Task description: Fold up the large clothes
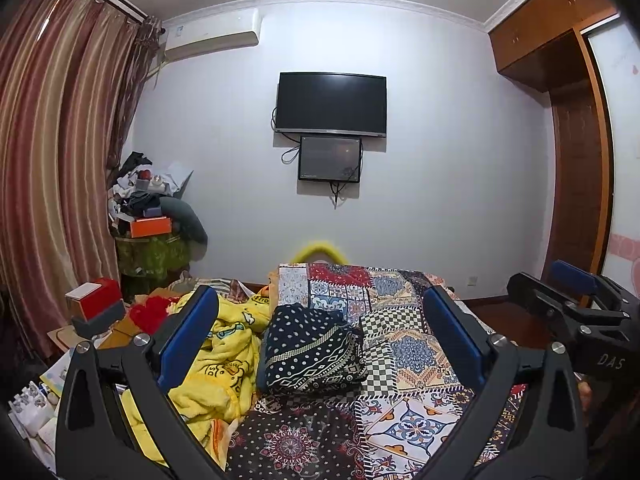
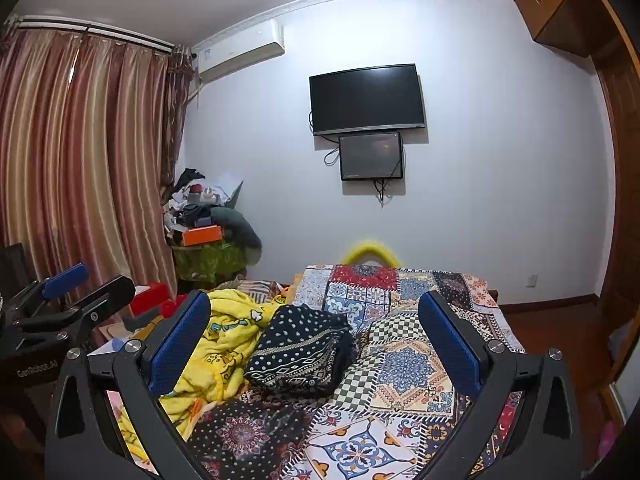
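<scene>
A dark navy garment with white dots and patterned bands (image 1: pixel 312 350) lies folded in a compact bundle on the patchwork bedspread (image 1: pixel 404 356); it also shows in the right wrist view (image 2: pixel 300 350). My left gripper (image 1: pixel 320 320) is open and empty, held above the bed with the bundle between its blue pads. My right gripper (image 2: pixel 316 320) is open and empty too, at a similar height. The right gripper shows at the right edge of the left view (image 1: pixel 580 304), and the left gripper at the left edge of the right view (image 2: pixel 68 308).
A crumpled yellow cartoon blanket (image 1: pixel 224 344) lies left of the bundle. Boxes and clutter (image 1: pixel 96 304) sit beside the bed on the left. A heaped table (image 1: pixel 154 224) stands by the curtains (image 1: pixel 52 152). A wooden wardrobe (image 1: pixel 576 152) stands at right.
</scene>
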The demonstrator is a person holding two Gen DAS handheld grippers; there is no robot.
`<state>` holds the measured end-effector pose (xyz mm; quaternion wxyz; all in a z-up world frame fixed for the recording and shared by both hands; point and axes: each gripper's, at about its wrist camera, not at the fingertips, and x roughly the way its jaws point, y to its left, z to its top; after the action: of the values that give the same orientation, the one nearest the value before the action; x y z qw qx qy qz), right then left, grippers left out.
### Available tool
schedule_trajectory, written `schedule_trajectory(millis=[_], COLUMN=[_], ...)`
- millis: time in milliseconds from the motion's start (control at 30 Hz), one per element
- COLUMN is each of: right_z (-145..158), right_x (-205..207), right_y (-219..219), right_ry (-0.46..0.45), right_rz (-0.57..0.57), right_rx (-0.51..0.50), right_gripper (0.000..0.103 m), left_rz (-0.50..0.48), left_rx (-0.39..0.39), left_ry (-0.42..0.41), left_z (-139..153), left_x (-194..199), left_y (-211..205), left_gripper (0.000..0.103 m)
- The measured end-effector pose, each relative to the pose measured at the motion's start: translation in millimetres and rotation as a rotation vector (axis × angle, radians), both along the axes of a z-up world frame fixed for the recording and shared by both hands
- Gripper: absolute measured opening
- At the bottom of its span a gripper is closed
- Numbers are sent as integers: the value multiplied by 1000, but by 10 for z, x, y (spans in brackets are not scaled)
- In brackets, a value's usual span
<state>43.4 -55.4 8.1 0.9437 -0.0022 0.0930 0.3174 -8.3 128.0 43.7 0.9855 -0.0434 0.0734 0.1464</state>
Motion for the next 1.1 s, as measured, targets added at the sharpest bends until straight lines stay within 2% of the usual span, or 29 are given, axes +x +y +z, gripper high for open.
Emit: schedule_trajectory(millis=[567,1100], right_z=[-7,-15], right_x=[38,30], right_y=[-25,-27], right_ry=[17,22], right_rz=[1,-7], right_rx=[-1,-2], right_gripper=[103,103], left_rz=[-16,-68], left_rx=[-2,-41], left_ry=[12,25], left_z=[-10,0], left_x=[12,40], left_y=[-10,76], left_gripper=[103,103])
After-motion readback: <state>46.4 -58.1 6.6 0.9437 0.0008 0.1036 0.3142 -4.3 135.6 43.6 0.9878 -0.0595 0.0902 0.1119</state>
